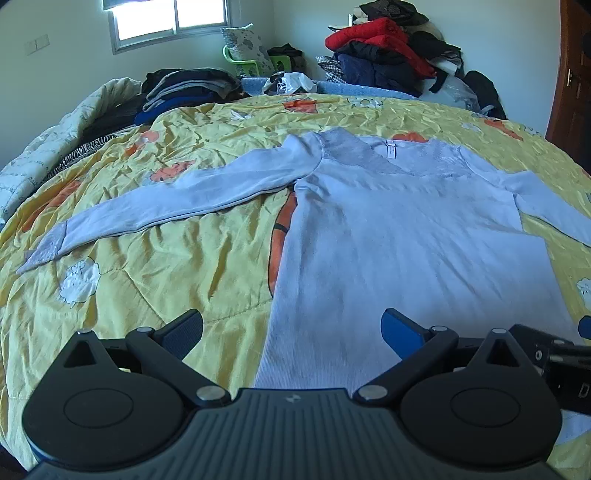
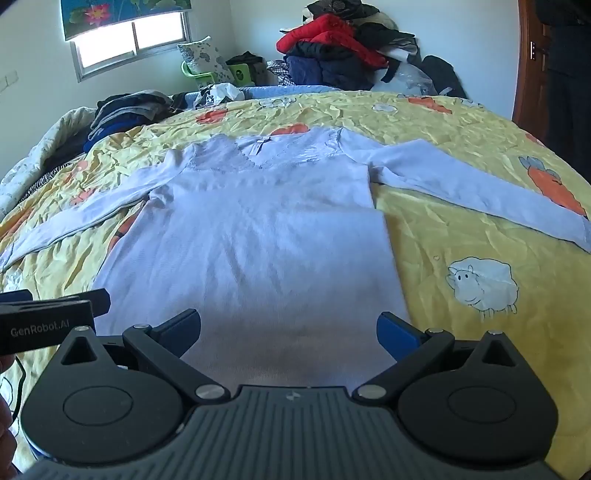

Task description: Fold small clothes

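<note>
A white long-sleeved top [image 1: 388,236] [image 2: 266,236] lies flat and face up on a yellow quilt [image 1: 155,258] [image 2: 461,221], neckline away from me, both sleeves spread out sideways. My left gripper [image 1: 291,328] hovers open above the hem's left corner, with nothing between its blue pads. The right gripper [image 2: 288,328] is open too, above the hem's right part, and nothing is held. In the right wrist view the left gripper's body [image 2: 44,317] shows at the left edge.
Folded dark clothes [image 1: 184,92] are stacked at the quilt's far left. A big heap of red and dark garments [image 1: 391,55] rises behind the bed. A wooden door [image 2: 532,62] stands at the right, a window [image 1: 166,22] on the far wall.
</note>
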The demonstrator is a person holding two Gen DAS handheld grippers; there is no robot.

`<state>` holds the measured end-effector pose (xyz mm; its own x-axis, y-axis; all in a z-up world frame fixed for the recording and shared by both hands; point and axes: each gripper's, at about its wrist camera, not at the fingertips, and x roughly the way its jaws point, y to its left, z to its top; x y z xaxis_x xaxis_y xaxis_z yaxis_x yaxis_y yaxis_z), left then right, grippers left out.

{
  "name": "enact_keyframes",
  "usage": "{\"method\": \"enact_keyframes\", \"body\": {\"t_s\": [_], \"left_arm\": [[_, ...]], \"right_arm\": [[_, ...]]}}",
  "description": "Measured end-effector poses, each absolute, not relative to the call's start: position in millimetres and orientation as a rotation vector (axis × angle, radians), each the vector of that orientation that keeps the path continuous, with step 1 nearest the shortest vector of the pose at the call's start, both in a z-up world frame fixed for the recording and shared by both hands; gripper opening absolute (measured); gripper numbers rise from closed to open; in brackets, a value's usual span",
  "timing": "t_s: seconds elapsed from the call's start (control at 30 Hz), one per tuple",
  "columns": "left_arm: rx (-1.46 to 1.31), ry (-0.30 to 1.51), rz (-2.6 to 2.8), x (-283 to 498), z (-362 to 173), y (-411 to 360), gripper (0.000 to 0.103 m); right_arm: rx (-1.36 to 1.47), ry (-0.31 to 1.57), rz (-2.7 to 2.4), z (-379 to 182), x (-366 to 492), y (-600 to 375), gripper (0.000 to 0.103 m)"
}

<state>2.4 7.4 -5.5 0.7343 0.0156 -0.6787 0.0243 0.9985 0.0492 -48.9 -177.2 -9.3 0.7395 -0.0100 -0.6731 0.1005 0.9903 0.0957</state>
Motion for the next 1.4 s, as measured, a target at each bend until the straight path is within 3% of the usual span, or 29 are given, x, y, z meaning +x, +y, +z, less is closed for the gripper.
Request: {"method": "enact_keyframes", "body": {"t_s": [1.4], "left_arm": [[0.057, 0.770, 0.012, 4.3, -12.7, 8.3, 0.103]], "right_arm": [[0.147, 0.735, -0.063, -15.6, -51.5, -181.1, 0.103]]}}
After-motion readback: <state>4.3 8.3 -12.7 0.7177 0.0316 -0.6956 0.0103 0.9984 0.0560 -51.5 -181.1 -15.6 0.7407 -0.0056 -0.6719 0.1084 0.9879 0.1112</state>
